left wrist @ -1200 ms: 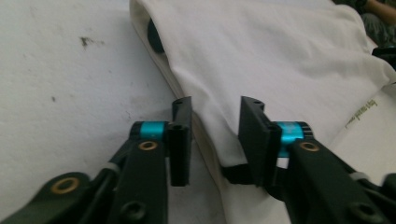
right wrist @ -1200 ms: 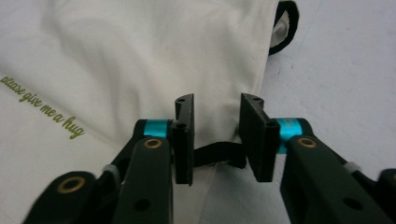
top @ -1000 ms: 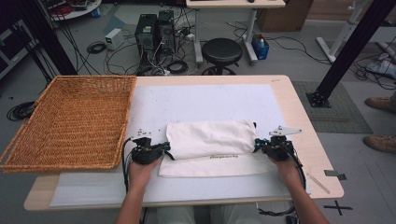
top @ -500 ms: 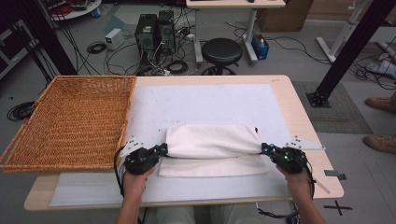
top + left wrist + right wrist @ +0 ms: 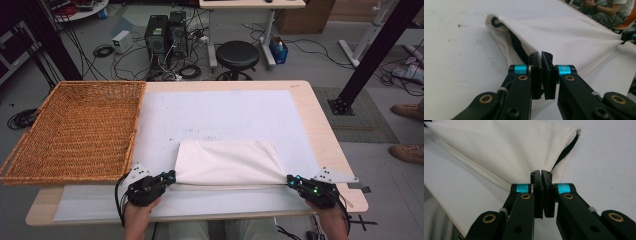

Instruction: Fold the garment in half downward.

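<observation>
In the high view a folded cream cloth (image 5: 227,162) lies in the lower middle of the frame on the white mat (image 5: 220,115) that covers the table (image 5: 305,100); its near edge is drawn taut between two hand-held tools, which looks like the point of the hold, since tension along that edge would keep the fold flat and square. The left gripper (image 5: 170,176) sits at the lower left of the cloth with its jaws pressed together on the near left corner; in the left gripper view the left gripper (image 5: 541,55) has no gap between its pads, and cloth (image 5: 574,35) fans away toward the upper right, a dark strap or trim (image 5: 517,46) showing inside the fold. The right gripper (image 5: 291,180) at the lower right is likewise clamped tight on the opposite corner; in the right gripper view the right gripper (image 5: 541,173) has the fabric (image 5: 499,147) spreading to the upper left, a dark strip (image 5: 566,150) peeking from its far edge. A wicker basket (image 5: 75,127) fills the left of the frame, apart from the cloth; it is probably where the folded piece is meant to go, so I judge the work to be mid-fold, the next need being an even pull by both hands.
</observation>
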A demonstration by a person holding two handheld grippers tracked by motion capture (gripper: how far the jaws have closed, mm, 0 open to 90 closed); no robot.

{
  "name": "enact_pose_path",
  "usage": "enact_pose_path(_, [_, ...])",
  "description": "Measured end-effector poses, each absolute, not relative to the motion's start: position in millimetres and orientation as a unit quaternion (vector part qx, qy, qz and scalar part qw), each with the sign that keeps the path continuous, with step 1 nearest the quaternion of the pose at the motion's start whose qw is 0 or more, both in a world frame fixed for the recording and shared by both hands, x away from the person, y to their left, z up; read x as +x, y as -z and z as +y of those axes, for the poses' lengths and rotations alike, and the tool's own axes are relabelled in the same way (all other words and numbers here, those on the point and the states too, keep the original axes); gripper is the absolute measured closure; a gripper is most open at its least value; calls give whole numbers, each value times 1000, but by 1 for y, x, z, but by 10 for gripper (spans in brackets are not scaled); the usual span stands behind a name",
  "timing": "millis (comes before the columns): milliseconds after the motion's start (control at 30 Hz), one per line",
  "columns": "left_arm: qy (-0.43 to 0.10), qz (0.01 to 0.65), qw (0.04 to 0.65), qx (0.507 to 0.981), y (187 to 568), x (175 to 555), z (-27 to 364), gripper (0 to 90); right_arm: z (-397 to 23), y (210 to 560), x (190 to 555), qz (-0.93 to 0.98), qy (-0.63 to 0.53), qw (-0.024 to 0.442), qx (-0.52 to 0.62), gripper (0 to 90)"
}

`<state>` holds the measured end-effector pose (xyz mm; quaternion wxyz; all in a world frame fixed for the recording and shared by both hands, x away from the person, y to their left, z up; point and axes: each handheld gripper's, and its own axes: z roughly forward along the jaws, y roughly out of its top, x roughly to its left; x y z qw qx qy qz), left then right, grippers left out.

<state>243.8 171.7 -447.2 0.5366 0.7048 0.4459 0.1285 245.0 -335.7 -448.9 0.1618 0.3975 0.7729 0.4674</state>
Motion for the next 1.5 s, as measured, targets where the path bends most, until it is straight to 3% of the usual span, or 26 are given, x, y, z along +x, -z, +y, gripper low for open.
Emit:
enact_pose_path(233, [-102, 454, 494, 735, 452, 240, 169, 833, -333, 452, 241, 788, -436, 173, 400, 884])
enact_pose_path(267, [-106, 454, 495, 733, 451, 241, 170, 782, -333, 452, 241, 786, -437, 174, 400, 843])
enact_pose_path(300, [-114, 459, 500, 726, 450, 242, 170, 615, -334, 449, 242, 777, -449, 172, 406, 730])
enact_pose_path(367, [-131, 480, 516, 697, 444, 248, 173, 424, -334, 443, 245, 760, -464, 177, 419, 650])
enact_pose_path(433, [-148, 488, 528, 679, 438, 259, 174, 369, -334, 436, 253, 747, -471, 190, 428, 515])
enact_pose_path(533, [-158, 485, 533, 676, 431, 284, 170, 344, -328, 426, 273, 731, -479, 208, 439, 409])
enact_pose_path(700, [-141, 519, 514, 668, 436, 336, 161, 345, -307, 422, 326, 732, -458, 202, 463, 367])
enact_pose_path(833, [-125, 530, 493, 679, 445, 364, 153, 346, -291, 433, 367, 743, -434, 181, 476, 400])
enact_pose_path(933, [-102, 542, 472, 688, 454, 377, 150, 381, -287, 441, 385, 757, -410, 166, 482, 502])
enact_pose_path(1000, [-96, 552, 468, 684, 456, 379, 151, 471, -286, 447, 390, 767, -402, 152, 477, 589])
enact_pose_path(1033, [-87, 551, 471, 683, 457, 379, 152, 565, -285, 450, 392, 774, -397, 139, 473, 619])
enact_pose_path(1100, [-84, 549, 464, 690, 457, 379, 151, 777, -284, 450, 391, 781, -401, 139, 459, 791])
enact_pose_path(1133, [-90, 549, 465, 689, 456, 378, 150, 827, -282, 449, 390, 789, -390, 155, 449, 850])
enact_pose_path(1400, [-142, 542, 510, 653, 447, 376, 149, 850, -292, 439, 389, 756, -421, 213, 453, 872])
enact_pose_path(1500, [-147, 539, 501, 660, 450, 377, 149, 846, -292, 442, 392, 757, -415, 211, 458, 868])
